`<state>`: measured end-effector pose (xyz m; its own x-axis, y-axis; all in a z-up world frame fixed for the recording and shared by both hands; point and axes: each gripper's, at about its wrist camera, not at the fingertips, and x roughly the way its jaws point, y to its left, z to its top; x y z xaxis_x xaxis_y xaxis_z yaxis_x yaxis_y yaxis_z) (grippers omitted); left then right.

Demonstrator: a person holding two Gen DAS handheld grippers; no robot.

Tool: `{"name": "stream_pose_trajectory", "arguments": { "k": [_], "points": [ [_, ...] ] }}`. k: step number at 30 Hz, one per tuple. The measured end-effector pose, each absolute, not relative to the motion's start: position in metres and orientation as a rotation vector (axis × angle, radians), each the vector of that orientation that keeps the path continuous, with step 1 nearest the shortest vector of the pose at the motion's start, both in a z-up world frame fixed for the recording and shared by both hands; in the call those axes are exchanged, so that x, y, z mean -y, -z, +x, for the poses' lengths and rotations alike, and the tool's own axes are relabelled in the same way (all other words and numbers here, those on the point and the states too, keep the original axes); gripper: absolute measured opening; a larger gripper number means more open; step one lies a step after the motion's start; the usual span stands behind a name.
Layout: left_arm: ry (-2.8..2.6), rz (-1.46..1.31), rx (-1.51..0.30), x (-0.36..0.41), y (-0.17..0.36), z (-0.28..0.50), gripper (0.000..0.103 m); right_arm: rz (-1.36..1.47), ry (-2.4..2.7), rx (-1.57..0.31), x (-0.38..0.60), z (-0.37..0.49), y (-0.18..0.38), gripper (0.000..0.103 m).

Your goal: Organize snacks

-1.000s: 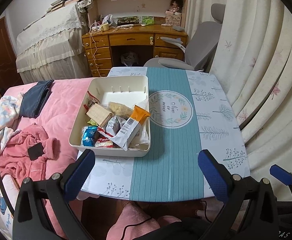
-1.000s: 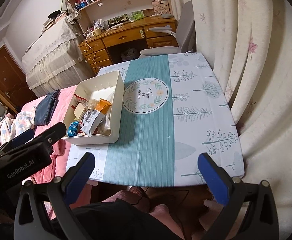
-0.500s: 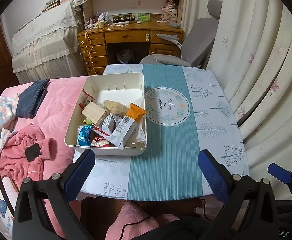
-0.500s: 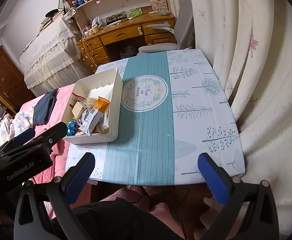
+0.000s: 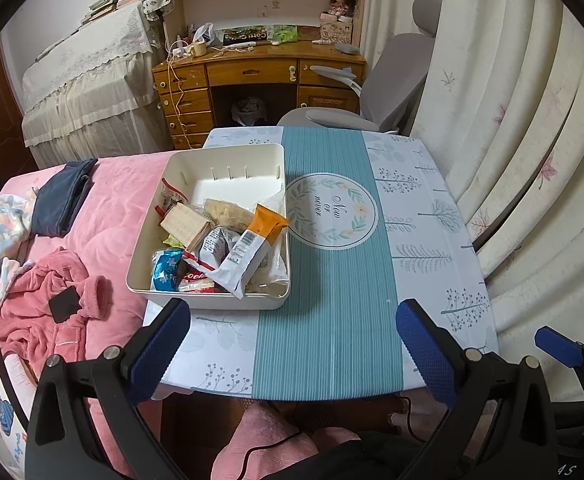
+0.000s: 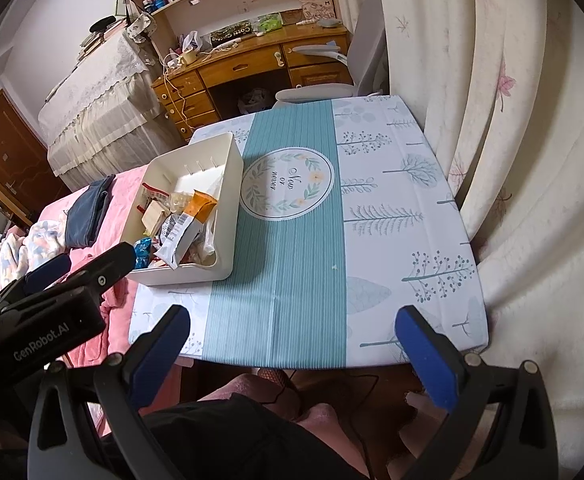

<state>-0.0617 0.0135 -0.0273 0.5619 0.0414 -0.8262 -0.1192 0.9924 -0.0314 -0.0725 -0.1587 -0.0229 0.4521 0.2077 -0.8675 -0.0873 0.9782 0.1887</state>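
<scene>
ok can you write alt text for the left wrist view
A cream bin of mixed snack packets sits at the left edge of a small table with a teal and white cloth. The open left gripper hangs near the table's front edge, empty; a pink bed lies alongside.

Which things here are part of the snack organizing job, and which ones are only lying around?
For the job:
cream bin
orange-topped snack packet
blue wrapper
cracker pack
left tool, open
right tool, open

Lying about:
navy cloth
pink robe
grey chair
</scene>
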Motion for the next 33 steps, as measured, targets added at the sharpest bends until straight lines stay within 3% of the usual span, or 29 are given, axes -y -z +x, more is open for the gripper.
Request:
{"name": "stream_pose_trajectory", "arguments": {
  "k": [33],
  "points": [
    [-0.091,-0.082,-0.97,-0.0092,0.0303,-0.0618,0.102,0.129,-0.179,-1.092,0.1658,-0.0753,0.027,0.103]
  ]
}}
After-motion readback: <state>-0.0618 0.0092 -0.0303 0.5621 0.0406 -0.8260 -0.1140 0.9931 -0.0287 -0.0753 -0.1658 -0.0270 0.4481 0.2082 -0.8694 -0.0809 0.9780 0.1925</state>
